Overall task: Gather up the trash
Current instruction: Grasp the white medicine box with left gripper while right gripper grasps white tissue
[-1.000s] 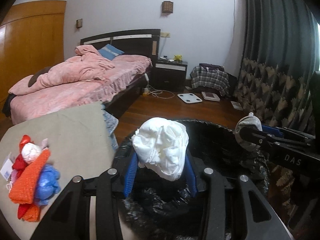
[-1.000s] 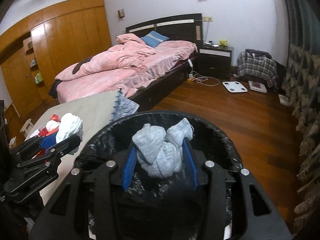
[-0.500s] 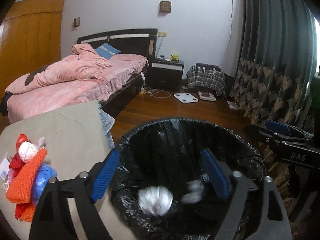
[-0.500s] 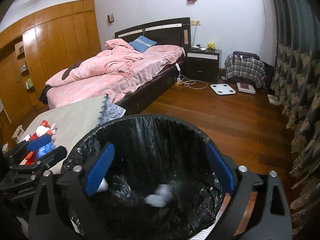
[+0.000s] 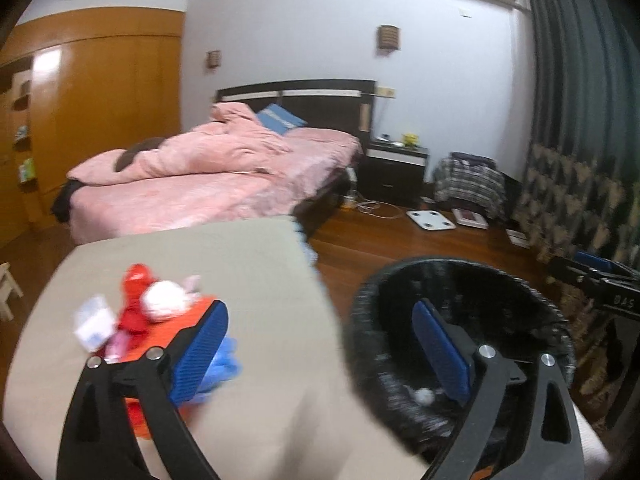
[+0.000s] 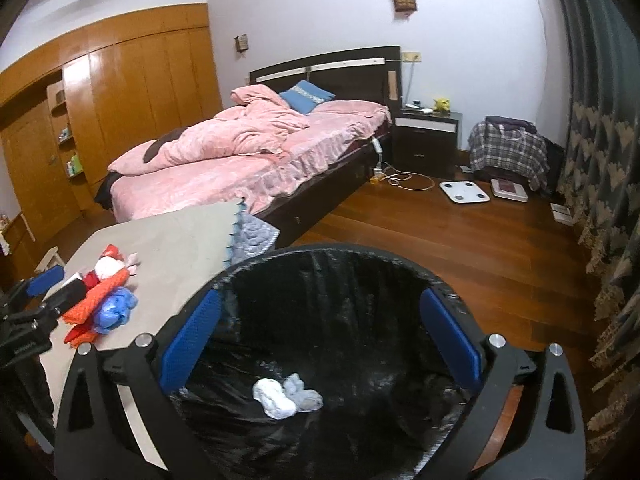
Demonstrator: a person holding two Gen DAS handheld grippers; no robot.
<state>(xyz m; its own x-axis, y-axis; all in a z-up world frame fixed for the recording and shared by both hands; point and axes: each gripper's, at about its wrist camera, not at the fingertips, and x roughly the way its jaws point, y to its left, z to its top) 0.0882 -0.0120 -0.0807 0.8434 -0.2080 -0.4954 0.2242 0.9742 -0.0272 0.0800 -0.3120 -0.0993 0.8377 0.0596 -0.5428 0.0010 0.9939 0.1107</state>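
A bin with a black liner (image 6: 404,264) stands beside a beige table (image 6: 172,236). A white wad (image 6: 274,396) and a grey wad (image 6: 304,394) lie at its bottom. My right gripper (image 6: 320,344) is open and empty above the bin. My left gripper (image 5: 320,354) is open and empty, straddling the table edge and the bin rim (image 5: 460,264). A pile of trash (image 5: 156,320) in red, orange, white and blue lies on the table (image 5: 248,264), by the left finger; it also shows in the right wrist view (image 6: 100,300).
A bed with pink covers (image 6: 248,152) stands behind the table. A dark nightstand (image 6: 426,140), a plaid-covered seat (image 6: 508,148) and a white scale (image 6: 464,192) on the wood floor lie beyond. Patterned curtains (image 6: 612,184) hang on the right.
Both grippers opened and dropped their wads into the bin. The left gripper then swung left toward the trash pile on the table. The right one stayed over the bin.
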